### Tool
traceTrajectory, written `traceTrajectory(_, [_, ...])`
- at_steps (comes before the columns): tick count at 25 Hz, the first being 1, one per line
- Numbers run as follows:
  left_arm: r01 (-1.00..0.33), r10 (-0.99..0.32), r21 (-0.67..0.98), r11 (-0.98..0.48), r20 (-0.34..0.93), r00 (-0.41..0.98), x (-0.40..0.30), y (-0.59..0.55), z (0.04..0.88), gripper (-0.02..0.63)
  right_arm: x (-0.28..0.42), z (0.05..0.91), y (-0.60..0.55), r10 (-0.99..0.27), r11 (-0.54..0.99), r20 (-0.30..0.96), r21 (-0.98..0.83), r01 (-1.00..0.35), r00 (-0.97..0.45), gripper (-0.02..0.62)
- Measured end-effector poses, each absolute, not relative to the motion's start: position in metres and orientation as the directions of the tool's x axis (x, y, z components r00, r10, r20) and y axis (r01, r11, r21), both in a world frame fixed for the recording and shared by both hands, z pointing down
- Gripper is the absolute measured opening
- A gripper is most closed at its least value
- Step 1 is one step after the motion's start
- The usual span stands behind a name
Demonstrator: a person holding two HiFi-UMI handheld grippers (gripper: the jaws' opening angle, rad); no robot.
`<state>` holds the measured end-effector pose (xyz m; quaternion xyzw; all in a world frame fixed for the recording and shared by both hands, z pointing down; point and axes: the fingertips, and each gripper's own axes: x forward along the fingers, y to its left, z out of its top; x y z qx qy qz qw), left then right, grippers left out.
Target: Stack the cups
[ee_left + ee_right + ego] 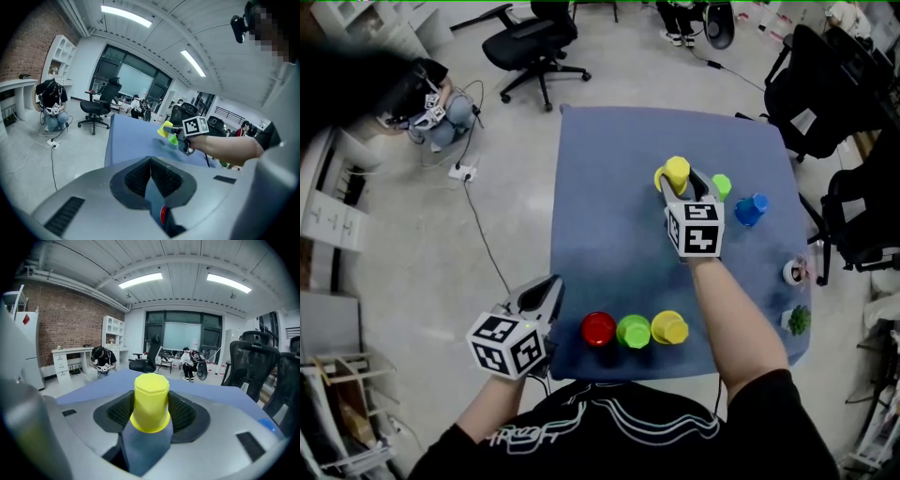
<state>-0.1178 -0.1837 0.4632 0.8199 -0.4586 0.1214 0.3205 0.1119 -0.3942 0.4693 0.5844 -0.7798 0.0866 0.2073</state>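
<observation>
Legible text, numbers, brands: none. Black-and-white square markers, patterns only with no letters or digits, on the cubes of the left gripper [549,284] and right gripper [677,176]. Pale lettering on the person's dark shirt [581,427], near edge, is too blurred to read.

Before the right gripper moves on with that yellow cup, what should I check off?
1. Fingers of right gripper closed on held yellow cup: ok.
2. Held cup mouth-down: ok.
3. Far green cup mouth-down, nothing on top: ok.
4. Anything nested under far green cup: cannot tell.
5. Left gripper shut, empty, off the table corner, out of the way: ok.
</observation>
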Motion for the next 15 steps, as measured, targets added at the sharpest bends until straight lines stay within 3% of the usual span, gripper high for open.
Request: traceTrajectory(15, [-0.834, -0.719, 0.413, -0.365, 0.444, 0.534, -0.119, -0.148, 0.428, 0.025, 0.074, 0.386, -0.305, -0.836, 0.472, 0.342, 0.047, -0.880, -0.430, 0.245])
